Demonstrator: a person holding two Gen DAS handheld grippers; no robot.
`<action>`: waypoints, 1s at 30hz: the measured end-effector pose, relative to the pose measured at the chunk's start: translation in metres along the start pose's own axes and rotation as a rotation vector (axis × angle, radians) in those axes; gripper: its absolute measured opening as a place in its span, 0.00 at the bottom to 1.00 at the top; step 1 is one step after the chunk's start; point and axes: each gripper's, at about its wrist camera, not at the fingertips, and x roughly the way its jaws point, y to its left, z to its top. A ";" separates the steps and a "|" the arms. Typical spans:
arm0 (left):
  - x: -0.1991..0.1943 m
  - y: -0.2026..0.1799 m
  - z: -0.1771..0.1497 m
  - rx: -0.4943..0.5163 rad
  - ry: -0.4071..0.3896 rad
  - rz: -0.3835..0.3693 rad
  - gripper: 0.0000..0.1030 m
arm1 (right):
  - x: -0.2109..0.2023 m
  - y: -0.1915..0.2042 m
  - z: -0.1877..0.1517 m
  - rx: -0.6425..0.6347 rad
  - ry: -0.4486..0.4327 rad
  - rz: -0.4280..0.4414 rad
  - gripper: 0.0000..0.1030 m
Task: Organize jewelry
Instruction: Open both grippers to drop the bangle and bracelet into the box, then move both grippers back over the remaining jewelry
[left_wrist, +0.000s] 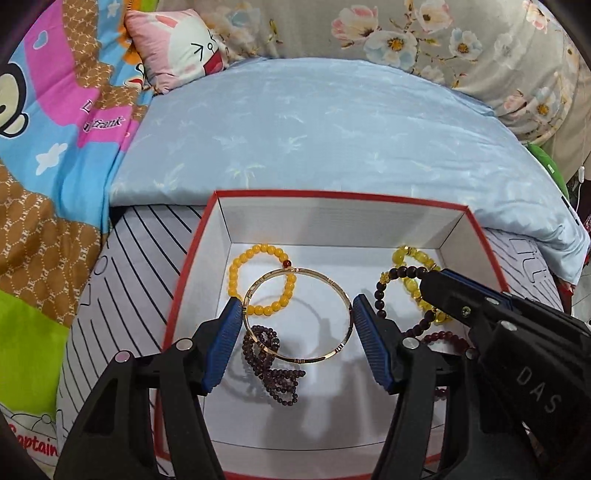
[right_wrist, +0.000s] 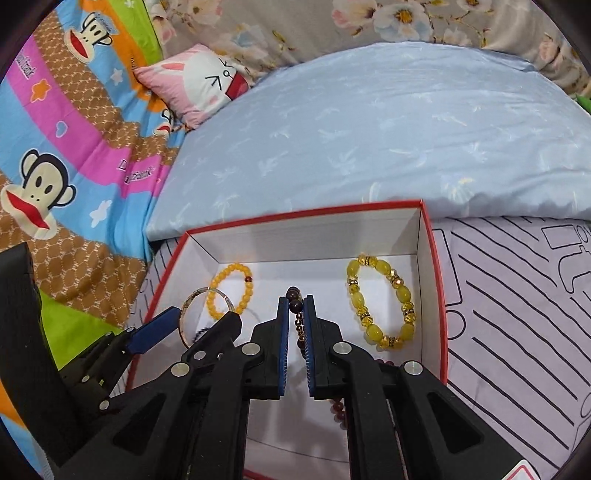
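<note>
Nearest my left camera, my left gripper (left_wrist: 297, 326) holds the thin gold metal bangle (left_wrist: 297, 314), its blue pads touching the ring's left and right sides so the hoop spans the jaws crosswise; I judge this a grip across its width, the bangle carried above the floor of the red-rimmed white cardboard box (left_wrist: 332, 221). Beneath it, near the box's front edge, lies a bunched strand of small dark purple beads (left_wrist: 271, 369). My right gripper (right_wrist: 296, 332) is closed on the bracelet of large dark brown round beads (right_wrist: 295, 299), the strand pinched between the pads and its loop hanging forward and below the jaws, over the middle of the box. A dark red bead bracelet (left_wrist: 441, 338) rests by the front right. Farther in, the opaque orange-yellow bead bracelet (left_wrist: 258, 280) sits toward the back left corner, and the translucent yellow faceted bead bracelet (right_wrist: 380, 302) lies along the right wall toward the back. Both carried pieces are already over the box, so the next release turns on bare floor: the open patch lies between the two yellow bracelets, ahead of the right gripper, which is the nearer one to it. Beyond the box lies the pale blue quilt (left_wrist: 314, 129).
</note>
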 end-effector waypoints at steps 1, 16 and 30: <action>0.003 0.001 -0.001 -0.004 0.006 -0.005 0.58 | 0.002 0.000 -0.002 -0.004 -0.001 -0.010 0.13; -0.026 0.007 -0.007 -0.043 -0.034 0.005 0.59 | -0.053 0.008 -0.019 -0.048 -0.114 -0.109 0.36; -0.095 0.004 -0.057 -0.011 -0.072 -0.012 0.63 | -0.108 0.008 -0.078 -0.088 -0.113 -0.113 0.37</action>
